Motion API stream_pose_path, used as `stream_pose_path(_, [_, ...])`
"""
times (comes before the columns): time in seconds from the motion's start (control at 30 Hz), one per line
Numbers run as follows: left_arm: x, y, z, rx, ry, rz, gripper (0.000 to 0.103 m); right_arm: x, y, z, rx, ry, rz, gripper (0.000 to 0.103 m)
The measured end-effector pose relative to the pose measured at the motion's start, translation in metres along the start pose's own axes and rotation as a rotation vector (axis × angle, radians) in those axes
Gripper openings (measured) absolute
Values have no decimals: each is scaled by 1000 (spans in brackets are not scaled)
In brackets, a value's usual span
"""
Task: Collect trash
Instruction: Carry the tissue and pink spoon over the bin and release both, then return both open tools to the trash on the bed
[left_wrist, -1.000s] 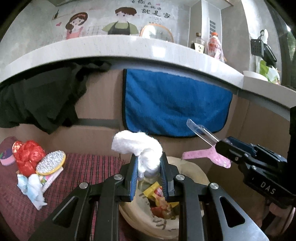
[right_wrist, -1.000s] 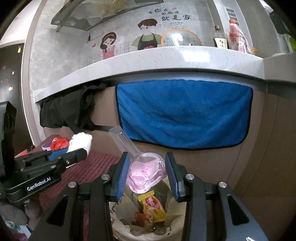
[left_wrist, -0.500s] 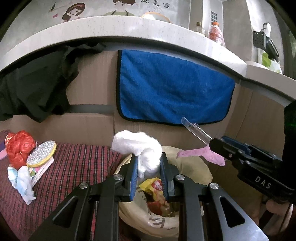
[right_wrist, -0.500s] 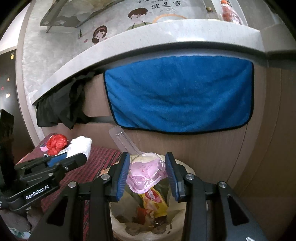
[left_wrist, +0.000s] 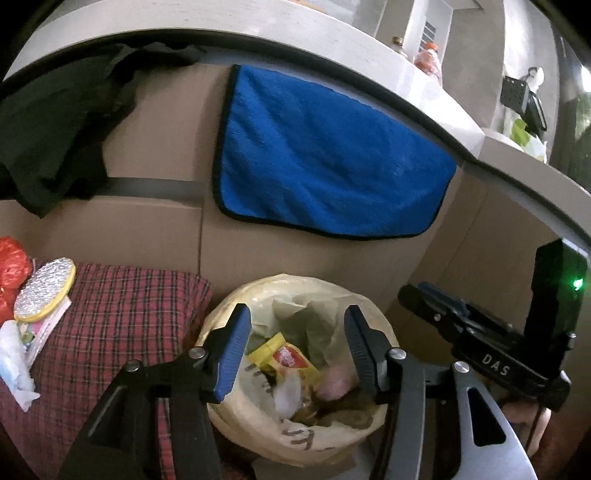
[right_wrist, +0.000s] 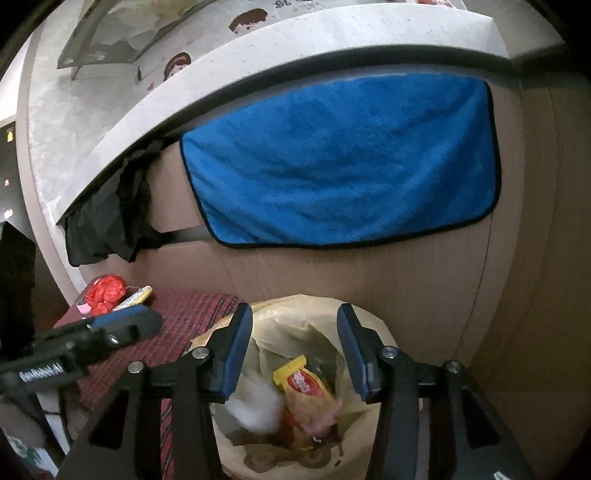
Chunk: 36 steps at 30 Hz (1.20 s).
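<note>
Left of our left gripper (left_wrist: 295, 349) lies the red plaid cloth (left_wrist: 122, 314), carrying a crumpled red plastic bag (left_wrist: 11, 266), a glittery silver oval pad (left_wrist: 44, 288) and white tissue scraps (left_wrist: 14, 369), likely trash to collect. Both grippers hang over the cream bag-lined bin (left_wrist: 236, 299) to drop into it. The left jaws have just opened wide, empty; the white wad (right_wrist: 255, 404) lies below them. The right gripper (right_wrist: 293, 352) has likewise just spread, empty, above a yellow snack wrapper (right_wrist: 303, 384). The blue towel (right_wrist: 343, 162) hangs beyond; nothing blocks withdrawal.

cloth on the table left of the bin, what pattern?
Red plaid with dark check lines. The tablecloth shows best in the left wrist view, beside the trash bin.
</note>
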<state>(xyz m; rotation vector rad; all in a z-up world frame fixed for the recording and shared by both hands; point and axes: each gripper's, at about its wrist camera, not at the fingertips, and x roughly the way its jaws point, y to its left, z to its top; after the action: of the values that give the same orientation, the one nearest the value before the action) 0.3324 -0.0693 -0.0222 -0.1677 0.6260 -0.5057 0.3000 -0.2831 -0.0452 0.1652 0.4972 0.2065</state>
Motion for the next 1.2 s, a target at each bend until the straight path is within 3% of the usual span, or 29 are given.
stream_pose_path(0.3, [-57, 30, 2, -21, -68, 118, 54, -22, 27, 9, -46, -32, 7, 46])
stream_pose_path(0.5, [-114, 79, 2, -41, -117, 217, 54, -31, 84, 17, -123, -49, 84, 46])
stream_pose_path(0.7, [-178, 172, -3, -161, -151, 321, 54, -19, 148, 26, -170, -29, 156, 46])
stream_pose_path(0.8, [-208, 229, -4, -251, -148, 336, 54, -2, 182, 32, -166, 14, 198, 46])
stream_pose_path(0.97, [-243, 312, 1, -305, -157, 351, 54, 21, 230, 36, -177, 45, 231, 46])
stream_pose_path(1.1, [-243, 379, 11, -359, -156, 345, 54, 39, 257, 31, -211, 81, 230, 46])
stream_pose_path(1.2, [-218, 428, 17, -424, -114, 305, 54, 54, 269, 25, -235, 102, 219, 46])
